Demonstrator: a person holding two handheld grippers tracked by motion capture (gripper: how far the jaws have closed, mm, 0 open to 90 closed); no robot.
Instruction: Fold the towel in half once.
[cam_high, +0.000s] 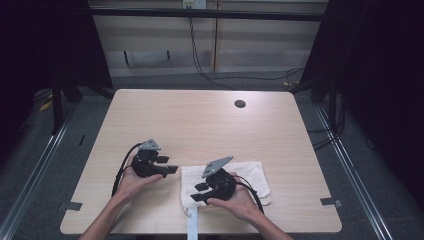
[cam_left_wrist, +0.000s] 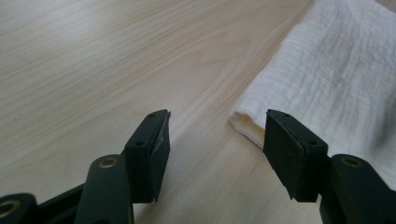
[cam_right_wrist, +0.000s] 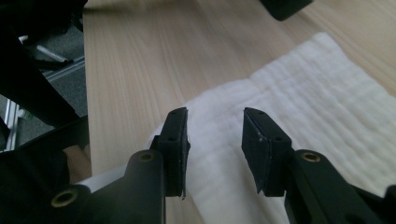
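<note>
Our left gripper (cam_left_wrist: 217, 156) is spread wide and holds nothing; its jaws point at the folded corner of the white cloth (cam_left_wrist: 327, 84), just beside it. Our right gripper (cam_right_wrist: 215, 149) is also spread, empty, low above the cloth's near edge. The cloth lies folded on the table (cam_high: 200, 120), near the front edge. We judge nothing is grasped yet, so all handling remains. We see no containers.
</note>
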